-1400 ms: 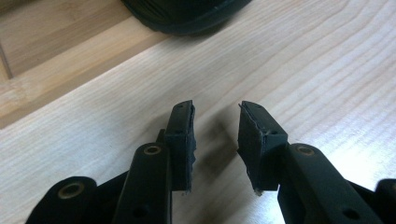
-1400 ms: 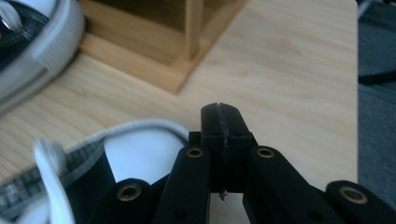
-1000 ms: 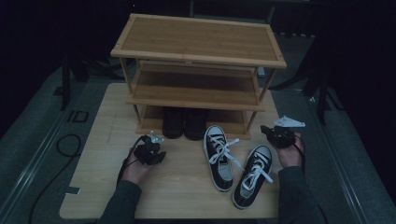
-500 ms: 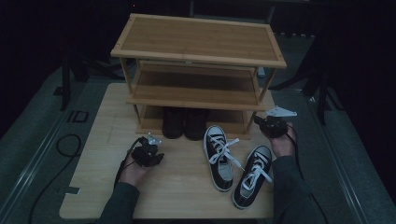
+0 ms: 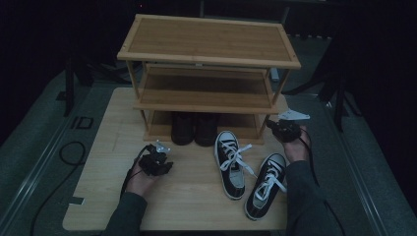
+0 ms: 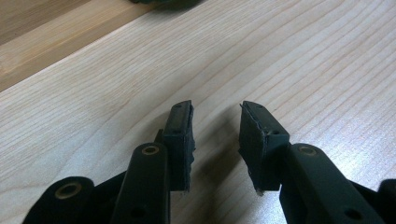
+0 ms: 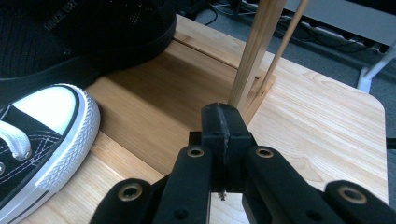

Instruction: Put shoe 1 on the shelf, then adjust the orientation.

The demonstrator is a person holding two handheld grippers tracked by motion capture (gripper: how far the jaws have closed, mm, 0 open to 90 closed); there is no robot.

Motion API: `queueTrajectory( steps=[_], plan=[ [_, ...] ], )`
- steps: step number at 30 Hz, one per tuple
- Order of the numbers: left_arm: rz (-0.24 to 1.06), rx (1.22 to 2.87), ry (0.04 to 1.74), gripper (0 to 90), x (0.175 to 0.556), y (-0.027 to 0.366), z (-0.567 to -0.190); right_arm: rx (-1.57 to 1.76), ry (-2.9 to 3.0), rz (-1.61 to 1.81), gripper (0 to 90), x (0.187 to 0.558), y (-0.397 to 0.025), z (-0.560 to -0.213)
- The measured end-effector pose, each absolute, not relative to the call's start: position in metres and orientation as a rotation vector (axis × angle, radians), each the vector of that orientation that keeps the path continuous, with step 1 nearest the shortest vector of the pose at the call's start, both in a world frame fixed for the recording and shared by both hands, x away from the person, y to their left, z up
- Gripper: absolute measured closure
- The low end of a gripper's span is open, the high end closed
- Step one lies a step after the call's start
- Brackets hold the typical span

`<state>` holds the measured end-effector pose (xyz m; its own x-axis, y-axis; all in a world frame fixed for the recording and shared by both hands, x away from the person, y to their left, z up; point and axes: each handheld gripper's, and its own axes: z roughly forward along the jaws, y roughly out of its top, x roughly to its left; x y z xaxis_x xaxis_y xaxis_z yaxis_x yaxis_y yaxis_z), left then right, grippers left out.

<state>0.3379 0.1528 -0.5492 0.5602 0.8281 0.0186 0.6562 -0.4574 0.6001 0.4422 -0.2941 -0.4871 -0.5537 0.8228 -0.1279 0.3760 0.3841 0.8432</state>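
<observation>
— Two sneakers on the tabletop [image 5: 105, 147], right?

— Yes: one left sneaker [image 5: 231, 163] and one right sneaker [image 5: 265, 184], both black canvas with white laces, white toe caps and white soles. Two dark boots [image 5: 193, 129] stand on the bottom tier of the one wooden shoe rack [image 5: 206, 59], which has three tiers.

— Where do the sneakers lie?

— In front of the rack, toes toward it. The left one sits just before the boots; the right one lies nearer the front edge, tilted, its heel close to that edge.

— And the two grippers?

— The right gripper [image 7: 225, 122] hovers by the rack's right front post, fingers pressed together and holding nothing, with a sneaker toe [image 7: 51, 121] just beside it. The left gripper [image 6: 215, 126] is low over bare wood, fingers spread with nothing between them.

— Room to move?

— Bare tabletop lies left of the sneakers around the left gripper [image 5: 155, 160]; the upper two tiers are bare.
</observation>
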Motion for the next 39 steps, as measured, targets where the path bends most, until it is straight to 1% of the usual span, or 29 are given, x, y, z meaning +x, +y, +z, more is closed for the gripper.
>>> queueTrajectory(
  steps=[7,9,11,15,23,26,27,38,39],
  plan=[
    [0.413,2.247,1.188,63.8,0.337,0.154,-0.550,1.041,2.131,1.066,90.0,0.435,-0.291,-0.483],
    [0.412,2.248,1.188,63.5,0.337,0.153,-0.550,1.011,2.181,1.035,90.0,0.422,-0.288,-0.480],
    [0.412,2.248,1.188,63.3,0.337,0.153,-0.550,1.010,2.192,1.034,90.0,0.419,-0.287,-0.479],
    [0.408,2.246,1.187,62.6,0.337,0.154,-0.550,0.990,2.244,0.991,86.6,0.409,-0.281,-0.477],
    [0.400,2.243,1.189,61.9,0.336,0.155,-0.550,0.974,2.293,0.976,84.2,0.402,-0.274,-0.477],
    [0.401,2.245,1.188,61.9,0.336,0.155,-0.550,0.965,2.314,0.984,82.1,0.398,-0.272,-0.477],
    [0.400,2.245,1.189,61.6,0.336,0.156,-0.550,0.943,2.338,0.983,79.4,0.388,-0.267,-0.475],
    [0.399,2.240,1.191,61.1,0.334,0.156,-0.550,0.932,2.400,0.992,72.8,0.367,-0.254,-0.469],
    [0.400,2.241,1.191,61.0,0.334,0.156,-0.550,0.925,2.408,0.990,70.6,0.365,-0.252,-0.470]
  ],
)
